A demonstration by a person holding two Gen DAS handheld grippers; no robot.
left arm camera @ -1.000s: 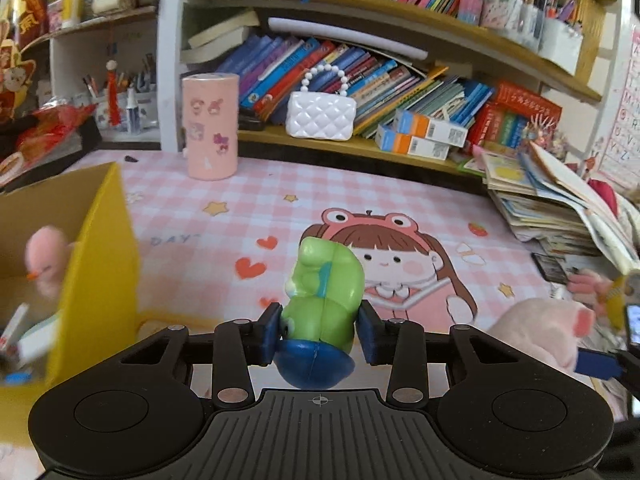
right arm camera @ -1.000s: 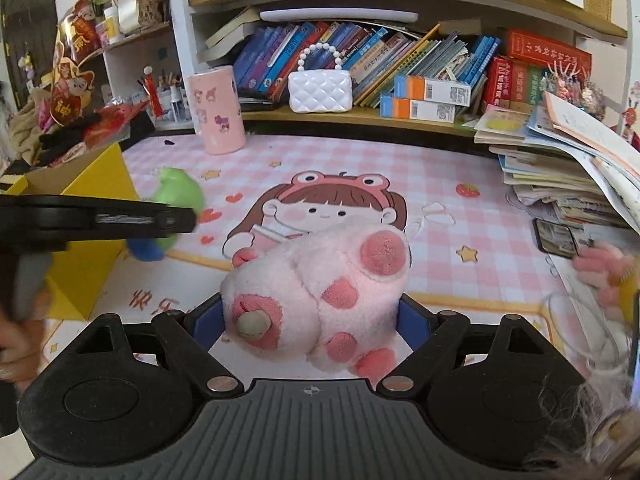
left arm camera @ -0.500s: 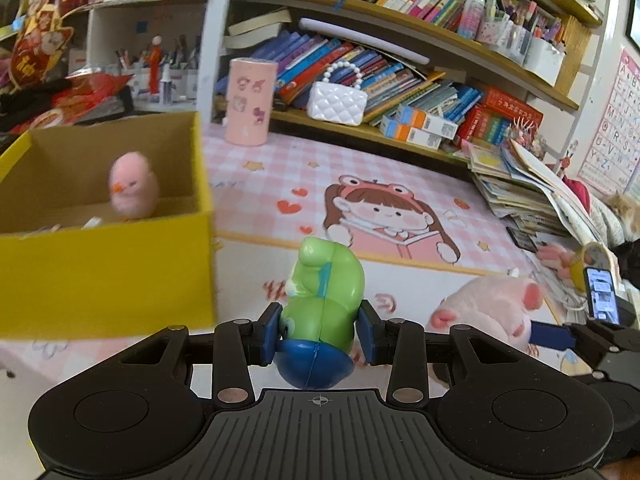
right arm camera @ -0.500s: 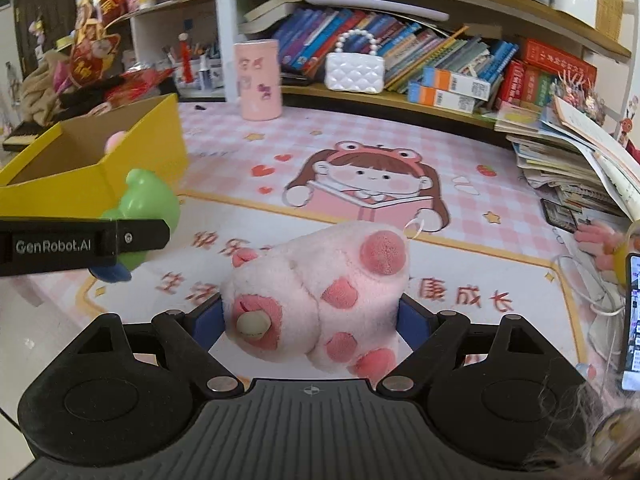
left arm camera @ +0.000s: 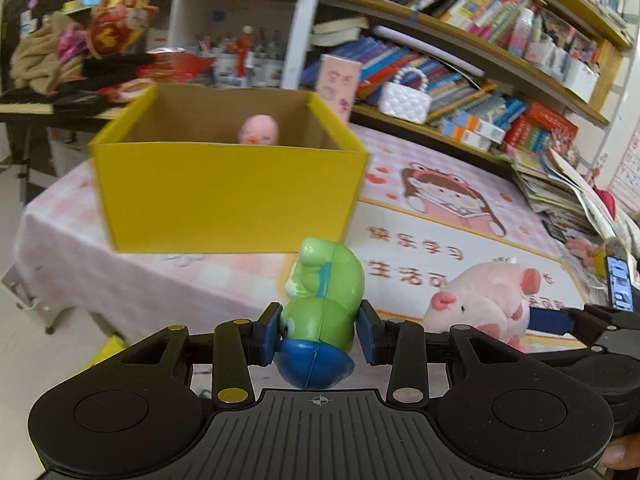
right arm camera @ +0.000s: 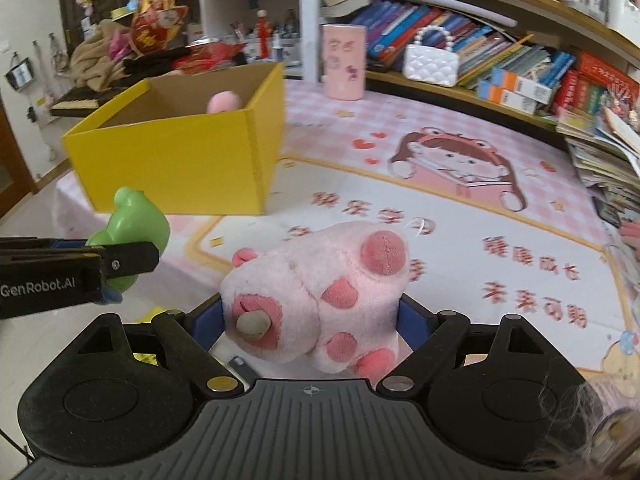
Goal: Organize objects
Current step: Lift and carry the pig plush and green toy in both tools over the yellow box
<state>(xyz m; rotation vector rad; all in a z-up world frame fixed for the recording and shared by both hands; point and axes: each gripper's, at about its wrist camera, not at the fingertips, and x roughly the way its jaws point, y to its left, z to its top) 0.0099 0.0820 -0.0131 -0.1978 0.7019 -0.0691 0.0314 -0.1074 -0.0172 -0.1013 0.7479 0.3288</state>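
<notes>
My left gripper (left arm camera: 320, 334) is shut on a green frog toy with a blue base (left arm camera: 324, 304), held in the air near the table's front edge. The same green frog toy (right arm camera: 132, 232) shows at the left of the right wrist view. My right gripper (right arm camera: 308, 320) is shut on a pink plush pig (right arm camera: 320, 296), which also appears as the plush pig (left arm camera: 484, 300) to the right in the left wrist view. Ahead stands an open yellow cardboard box (left arm camera: 228, 196), the yellow box (right arm camera: 180, 160), with a small pink chick toy (left arm camera: 258, 130) inside.
A pink checked tablecloth (right arm camera: 460, 208) with a cartoon girl covers the table. A pink cylinder (right arm camera: 344, 62) and a white quilted purse (right arm camera: 430, 60) stand at the back below crowded bookshelves. Stacked books (right arm camera: 604, 160) and a phone (left arm camera: 620, 288) lie at the right.
Both grippers have swung left and back with their toys still held. The yellow box has come from the left edge to straight ahead, and the table's front edge and floor now show.
</notes>
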